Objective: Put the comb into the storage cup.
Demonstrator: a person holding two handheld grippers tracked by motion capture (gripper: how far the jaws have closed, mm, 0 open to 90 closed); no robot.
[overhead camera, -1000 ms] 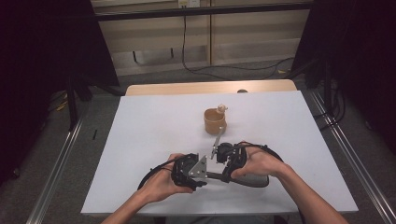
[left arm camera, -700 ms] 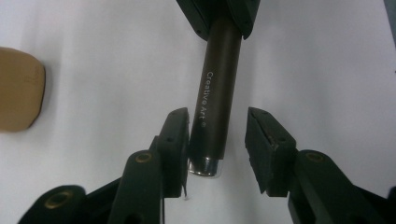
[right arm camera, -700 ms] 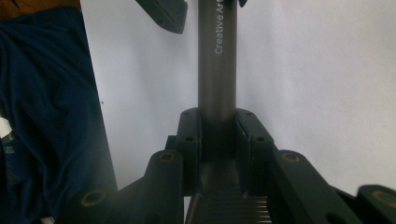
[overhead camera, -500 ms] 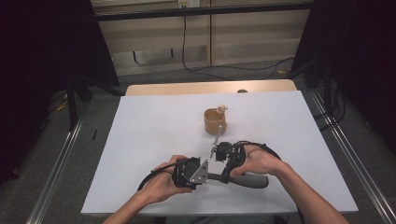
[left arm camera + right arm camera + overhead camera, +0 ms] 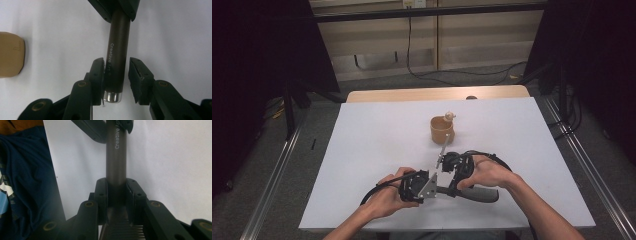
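Observation:
A dark brown cylindrical handle with pale lettering and a silver end cap lies level just above the white table, spanning my two grippers. My right gripper is shut on one end of the handle. My left gripper faces it. Its jaws have just been closing around the capped end: one pad touches the handle and a gap remains at the other. In the high view the left gripper and right gripper meet near the front edge.
A tan cup stands mid-table just beyond the grippers, with a small pale knob at its rim. A thin pale rod slants from the right gripper toward it. The person's blue shirt is close by.
The left hand has shifted slightly toward the front edge beside the right gripper. The right hand and the cup have stayed put.

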